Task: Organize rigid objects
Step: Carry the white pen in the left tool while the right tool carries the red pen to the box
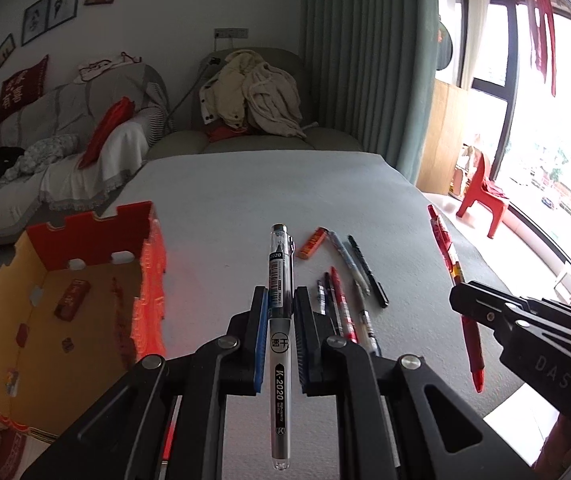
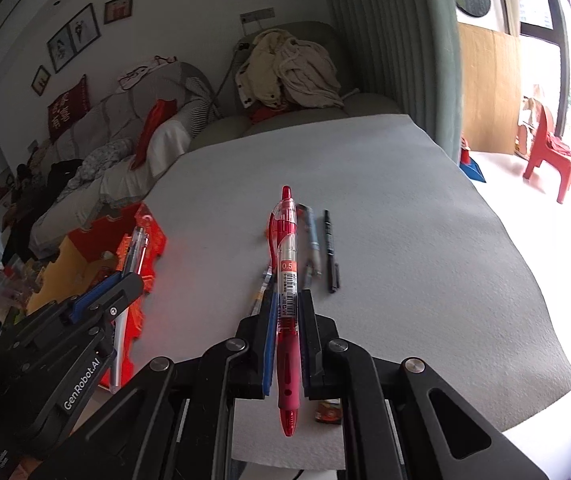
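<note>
My left gripper (image 1: 280, 300) is shut on a clear and grey K-2020 pen (image 1: 280, 312), held lengthwise above the white table mat (image 1: 245, 200). It also shows in the right wrist view (image 2: 125, 280) at the left, beside the box. My right gripper (image 2: 287, 304) is shut on a red 0.5 gel pen (image 2: 287, 300); it appears in the left wrist view (image 1: 465, 300) at the right with the red pen (image 1: 471, 336). Several loose pens (image 1: 349, 280) and an orange eraser (image 1: 312, 244) lie on the mat. A red and yellow cardboard box (image 1: 97, 232) stands at the left.
The box holds a red eraser (image 1: 72, 299) and small bits. A sofa with clothes (image 1: 253, 96) is behind the table. A red chair (image 1: 481, 192) stands by the window. A small wrapped item (image 2: 327, 414) lies near the mat's front edge.
</note>
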The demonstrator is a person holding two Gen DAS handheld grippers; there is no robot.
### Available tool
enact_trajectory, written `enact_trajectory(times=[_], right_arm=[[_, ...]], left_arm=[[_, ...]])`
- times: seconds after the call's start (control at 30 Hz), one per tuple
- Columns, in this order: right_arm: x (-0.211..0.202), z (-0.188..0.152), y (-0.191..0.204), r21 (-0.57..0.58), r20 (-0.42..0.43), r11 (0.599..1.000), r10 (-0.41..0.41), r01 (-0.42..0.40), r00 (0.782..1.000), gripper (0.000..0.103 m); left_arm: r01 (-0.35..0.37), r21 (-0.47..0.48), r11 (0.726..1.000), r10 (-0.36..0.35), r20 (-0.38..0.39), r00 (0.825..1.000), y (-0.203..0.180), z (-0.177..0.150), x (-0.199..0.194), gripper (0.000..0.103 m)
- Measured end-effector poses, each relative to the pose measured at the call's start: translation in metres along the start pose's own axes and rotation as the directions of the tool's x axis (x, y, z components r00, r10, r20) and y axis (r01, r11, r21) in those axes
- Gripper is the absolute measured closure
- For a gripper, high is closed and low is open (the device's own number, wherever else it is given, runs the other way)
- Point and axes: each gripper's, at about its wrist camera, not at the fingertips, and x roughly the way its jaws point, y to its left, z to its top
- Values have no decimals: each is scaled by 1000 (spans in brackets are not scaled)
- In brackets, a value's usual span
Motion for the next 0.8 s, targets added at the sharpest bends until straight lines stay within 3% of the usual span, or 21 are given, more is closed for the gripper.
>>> enact_trajectory(times=[0.33,0.8], right_arm=[[14,19,91,-156,-7,977,145,-144,989,92],[54,21,218,-337,-86,890,294,-305,952,92]], left_arm=[[-121,-127,984,125,19,992,74,5,-21,89],[-310,-296,903,324,-3,946,198,-3,-48,90]])
